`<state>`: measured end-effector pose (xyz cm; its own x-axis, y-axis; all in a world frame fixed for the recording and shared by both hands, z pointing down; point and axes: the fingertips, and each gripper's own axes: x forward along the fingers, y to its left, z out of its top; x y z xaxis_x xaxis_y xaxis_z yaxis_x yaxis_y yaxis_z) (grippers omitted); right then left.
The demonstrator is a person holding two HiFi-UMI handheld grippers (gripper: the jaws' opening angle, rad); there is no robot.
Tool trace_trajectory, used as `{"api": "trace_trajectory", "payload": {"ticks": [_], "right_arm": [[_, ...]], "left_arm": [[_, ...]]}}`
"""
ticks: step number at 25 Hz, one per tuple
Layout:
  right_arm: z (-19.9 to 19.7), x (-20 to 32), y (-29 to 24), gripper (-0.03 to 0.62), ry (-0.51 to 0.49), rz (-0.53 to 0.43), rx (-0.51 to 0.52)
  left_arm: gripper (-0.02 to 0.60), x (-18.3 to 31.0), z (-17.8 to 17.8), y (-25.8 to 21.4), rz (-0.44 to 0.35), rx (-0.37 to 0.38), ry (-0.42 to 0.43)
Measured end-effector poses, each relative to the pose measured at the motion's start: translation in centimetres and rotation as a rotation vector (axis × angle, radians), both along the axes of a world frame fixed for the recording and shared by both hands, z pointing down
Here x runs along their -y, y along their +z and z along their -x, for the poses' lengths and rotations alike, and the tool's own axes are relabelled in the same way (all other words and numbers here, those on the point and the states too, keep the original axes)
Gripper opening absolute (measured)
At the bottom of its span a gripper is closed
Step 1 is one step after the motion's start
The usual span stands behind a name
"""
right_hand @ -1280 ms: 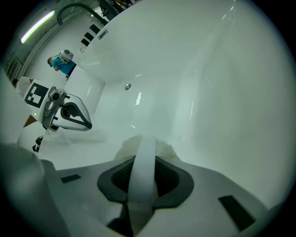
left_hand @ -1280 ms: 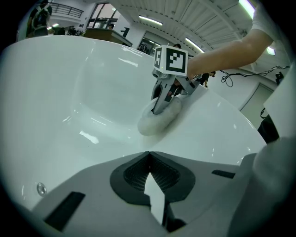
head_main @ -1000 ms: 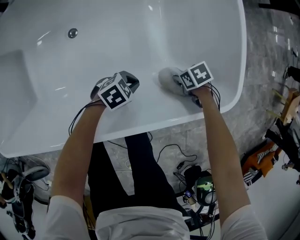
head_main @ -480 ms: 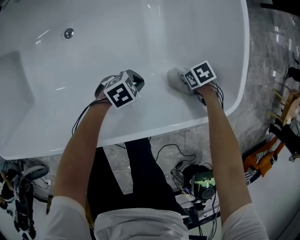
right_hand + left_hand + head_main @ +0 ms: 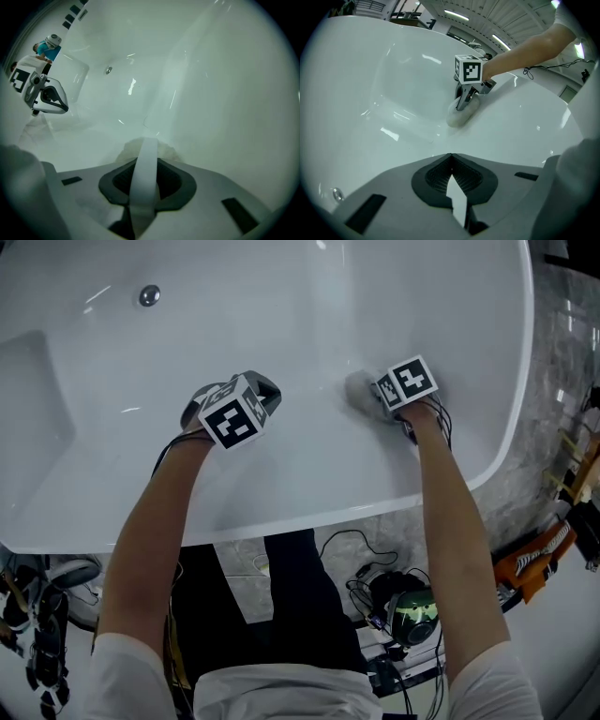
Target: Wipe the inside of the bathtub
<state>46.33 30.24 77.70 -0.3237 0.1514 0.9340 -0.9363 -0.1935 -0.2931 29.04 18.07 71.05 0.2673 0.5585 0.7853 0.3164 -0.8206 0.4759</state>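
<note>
Head view, near to far: L claw [image 5: 265, 390] pressed together, nothing betw. jaws, over near inner slope of bathtub [image 5: 281, 296]. R claw [image 5: 368, 396] pinching white strip [image 5: 143, 173] of pale pad [image 5: 356, 387]; pad against tub's inner wall, R end. Round fitting [image 5: 148, 294] far L.

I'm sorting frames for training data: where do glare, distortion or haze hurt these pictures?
Head view: sharp, small glare streaks on the bathtub wall near the round fitting. Left gripper view: heavy fisheye bending, dark corners, light glints on the tub, yet the right claw and its wiping pad read clearly. Right gripper view: hazy, white on white, so the pad's edges fade.
</note>
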Motion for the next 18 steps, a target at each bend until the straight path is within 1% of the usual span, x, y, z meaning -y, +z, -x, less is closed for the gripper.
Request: {"api": "trace_trajectory", "payload": {"ticks": [10, 14, 18], "right_arm": [[1.0, 1.5, 3.8, 0.092, 0.040, 0.003, 0.012], [1.7, 2.1, 4.5, 0.092, 0.054, 0.006, 0.033], [3.0, 2.9, 4.4, 0.092, 0.074, 0.009, 0.067]], "left_arm": [[0.008, 4.0, 3.2, 2.6, -0.041, 0.038, -0.004], [0.008, 5.2, 4.3, 3.3, -0.055, 0.053, -0.005], [0.008, 5.9, 5.1, 3.3, -0.056, 0.047, -0.020]]}}
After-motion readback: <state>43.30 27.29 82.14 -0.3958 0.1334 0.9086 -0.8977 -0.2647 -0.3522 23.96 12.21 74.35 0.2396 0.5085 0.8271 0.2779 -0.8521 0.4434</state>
